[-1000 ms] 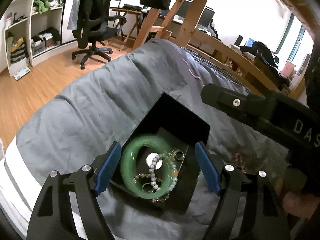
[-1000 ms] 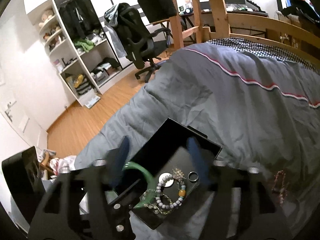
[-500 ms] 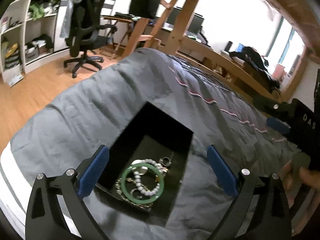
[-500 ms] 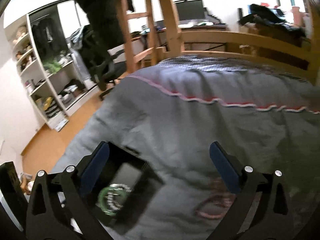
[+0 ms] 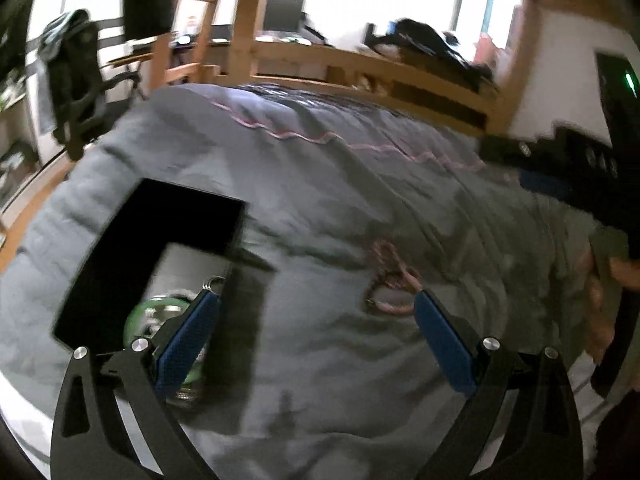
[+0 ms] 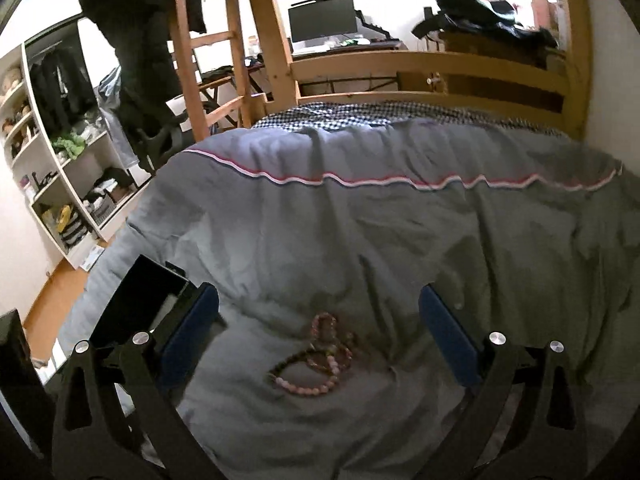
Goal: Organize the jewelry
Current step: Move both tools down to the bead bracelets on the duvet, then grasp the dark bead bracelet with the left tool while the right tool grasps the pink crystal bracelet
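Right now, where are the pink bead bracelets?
In the right wrist view, the pink bead bracelets lie on the grey duvet, right of the black box.

Wooden loft bed (image 6: pixel 432 68); grey duvet (image 6: pixel 360 240)

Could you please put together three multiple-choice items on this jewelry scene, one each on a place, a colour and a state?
1. Where do the pink bead bracelets lie?
A. in the black box
B. on the grey duvet
C. on the floor

2. What colour is the bangle in the black box?
A. green
B. red
C. white

3. How is the right gripper?
A. shut on a bracelet
B. shut on nothing
C. open

Answers: 1 B, the beads rest on the grey duvet right of the box; 2 A, a green ring shows inside; 3 C, its blue fingers stand wide apart above the beads.
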Demonstrator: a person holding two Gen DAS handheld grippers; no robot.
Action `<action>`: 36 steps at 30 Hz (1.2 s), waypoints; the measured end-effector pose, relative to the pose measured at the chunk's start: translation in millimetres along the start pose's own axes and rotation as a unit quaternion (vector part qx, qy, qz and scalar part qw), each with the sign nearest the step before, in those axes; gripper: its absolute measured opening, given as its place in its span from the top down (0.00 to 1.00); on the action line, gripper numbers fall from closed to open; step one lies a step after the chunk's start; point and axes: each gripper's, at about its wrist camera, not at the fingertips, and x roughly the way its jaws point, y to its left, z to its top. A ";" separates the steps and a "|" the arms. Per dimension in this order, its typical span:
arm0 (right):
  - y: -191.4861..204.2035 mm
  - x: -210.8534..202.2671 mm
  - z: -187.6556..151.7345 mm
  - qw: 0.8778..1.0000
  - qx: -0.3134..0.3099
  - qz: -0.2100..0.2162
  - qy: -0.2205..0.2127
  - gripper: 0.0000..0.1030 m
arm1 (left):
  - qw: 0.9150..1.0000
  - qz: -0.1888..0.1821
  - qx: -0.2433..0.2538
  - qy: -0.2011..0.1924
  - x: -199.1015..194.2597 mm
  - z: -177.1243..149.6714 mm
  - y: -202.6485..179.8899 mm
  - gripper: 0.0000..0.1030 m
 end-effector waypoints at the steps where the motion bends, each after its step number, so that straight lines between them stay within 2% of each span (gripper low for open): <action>1: -3.6 2.4 -2.0 1.000 0.002 0.004 0.002 0.04 | 1.000 -0.001 0.010 0.002 3.8 -1.6 -6.9 0.06; 3: -6.1 6.9 -4.1 1.000 0.002 0.010 0.003 0.04 | 0.999 -0.002 0.033 0.008 14.0 -4.6 -23.2 0.06; 6: -8.3 16.2 -7.0 1.000 -0.002 0.020 0.007 0.04 | 0.999 -0.017 0.037 0.020 28.3 -7.8 -34.5 0.06; 13: -10.8 59.6 -15.7 0.998 -0.020 0.043 0.045 0.04 | 0.997 -0.056 -0.016 0.058 76.1 -5.4 -34.6 0.08; 15: -8.8 75.5 -19.1 0.996 -0.033 0.048 0.064 0.12 | 0.995 -0.060 -0.023 0.075 93.3 -6.0 -33.7 0.17; 17: -6.5 92.7 -22.8 0.994 -0.048 0.040 0.085 0.38 | 0.995 -0.053 -0.021 0.087 107.5 -7.8 -34.2 0.23; 18: -7.0 99.9 -24.3 0.994 -0.050 0.037 0.092 0.41 | 0.994 -0.050 -0.019 0.093 113.0 -9.1 -34.3 0.30; 22: -8.0 127.2 -31.9 0.992 -0.052 0.029 0.115 0.42 | 0.993 -0.052 -0.015 0.102 122.8 -14.0 -33.4 0.35; 24: -7.2 138.3 -36.6 0.990 -0.053 0.026 0.129 0.53 | 0.993 -0.046 -0.011 0.104 124.5 -14.6 -33.6 0.52; 26: -5.5 148.7 -44.6 0.988 -0.061 0.017 0.141 0.70 | 0.993 -0.051 -0.016 0.108 126.4 -16.1 -31.7 0.66; 27: -5.1 151.4 -48.6 0.988 -0.066 0.010 0.142 0.75 | 0.992 -0.054 -0.018 0.110 125.7 -16.4 -31.0 0.73; 28: -6.9 152.5 -51.7 0.988 -0.068 0.001 0.139 0.84 | 0.992 -0.054 -0.020 0.110 124.3 -17.7 -31.3 0.75; 29: -10.1 151.4 -52.6 0.989 -0.065 0.001 0.136 0.88 | 0.992 -0.054 -0.021 0.110 123.5 -17.9 -30.1 0.77; 32: -18.8 144.5 -50.4 0.991 -0.044 0.010 0.123 0.92 | 0.992 -0.060 -0.027 0.107 119.5 -17.3 -26.8 0.79; 33: -20.1 140.4 -48.6 0.992 -0.039 0.013 0.115 0.92 | 0.992 -0.059 -0.028 0.106 118.4 -16.3 -24.5 0.87; 34: -21.5 136.6 -46.7 0.993 -0.035 0.017 0.108 0.92 | 0.992 -0.061 -0.029 0.106 117.6 -16.3 -23.9 0.89; 36: -24.4 127.2 -43.0 0.995 -0.023 0.026 0.094 0.92 | 0.992 -0.065 -0.032 0.105 114.7 -15.4 -21.6 0.89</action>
